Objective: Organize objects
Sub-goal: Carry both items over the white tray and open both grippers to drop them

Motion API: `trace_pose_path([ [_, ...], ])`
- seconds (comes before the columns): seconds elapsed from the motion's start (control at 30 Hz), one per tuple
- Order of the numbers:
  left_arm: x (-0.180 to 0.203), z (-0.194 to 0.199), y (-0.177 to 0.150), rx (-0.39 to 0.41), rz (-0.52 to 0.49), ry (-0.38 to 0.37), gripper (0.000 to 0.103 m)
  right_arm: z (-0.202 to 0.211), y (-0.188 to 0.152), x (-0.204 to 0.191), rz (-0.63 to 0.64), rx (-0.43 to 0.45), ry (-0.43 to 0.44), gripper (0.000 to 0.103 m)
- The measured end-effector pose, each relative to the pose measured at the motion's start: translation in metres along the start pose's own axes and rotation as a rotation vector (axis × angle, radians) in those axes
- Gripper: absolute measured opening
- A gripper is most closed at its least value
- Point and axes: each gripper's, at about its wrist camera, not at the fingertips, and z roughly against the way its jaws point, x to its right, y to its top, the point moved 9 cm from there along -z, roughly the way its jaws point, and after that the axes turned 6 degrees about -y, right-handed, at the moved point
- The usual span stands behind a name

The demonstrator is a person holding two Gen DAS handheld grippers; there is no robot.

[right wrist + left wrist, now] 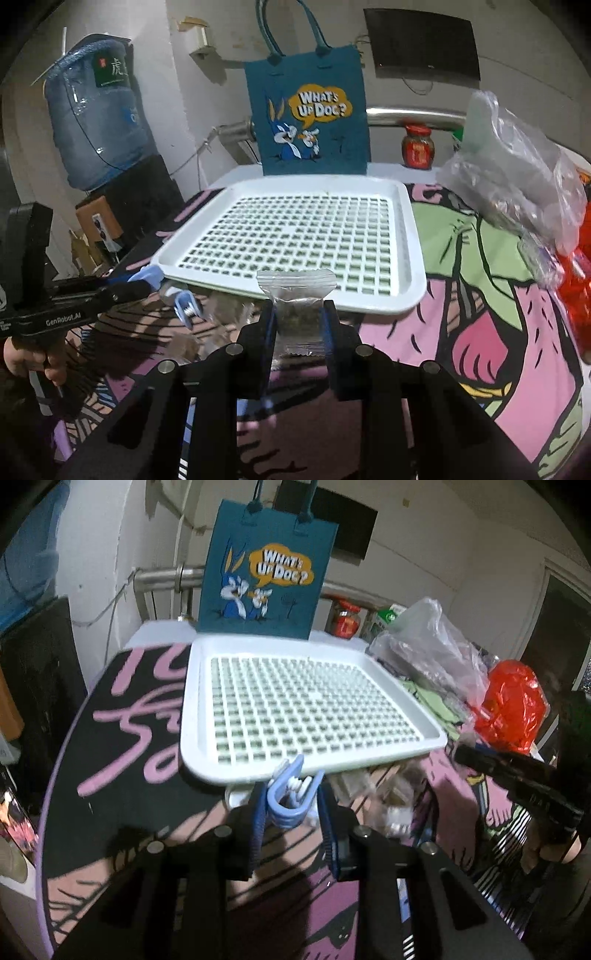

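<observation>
A white perforated tray (pixel 207 716) lies on the patterned table; it also shows in the right wrist view (pixel 413 236), with nothing on its grid. My left gripper (pixel 291 801) is shut on a light blue plastic clip (pixel 286 805) just in front of the tray's near edge. The clip also shows in the right wrist view (pixel 153 275) at the tray's left corner. My right gripper (pixel 298 314) is shut on a small clear packet (pixel 297 295) with dark contents, held just before the tray's near rim. Several small clear packets (pixel 391 805) lie on the table between the grippers.
A teal "What's Up Doc?" tote bag (pixel 310 114) stands behind the tray. Clear plastic bags (pixel 517 177) and a red bag (pixel 513 705) are heaped at the right. A red-lidded jar (pixel 419 146) stands at the back. A water jug (pixel 96 114) sits off the table, left.
</observation>
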Motion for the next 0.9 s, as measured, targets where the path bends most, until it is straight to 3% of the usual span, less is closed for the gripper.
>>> trace_pose_path([
  [0.23,0.011,0.006,0.037,0.068,-0.043,-0.005,0.027,0.003,0.021,-0.01,0.008,0.036,0.011,0.023],
  [0.5,0.0,-0.015,0.059,0.078,-0.016,0.007,0.027,-0.008,0.048,-0.005,-0.017,0.057,0.007,0.023],
  [0.73,-0.023,-0.048,0.062,0.048,0.04,0.027,0.027,-0.036,0.062,0.009,-0.057,0.036,-0.018,0.023],
  [0.9,-0.033,-0.069,0.052,0.006,0.053,0.05,0.027,-0.069,0.052,0.017,-0.055,-0.034,-0.062,0.023],
])
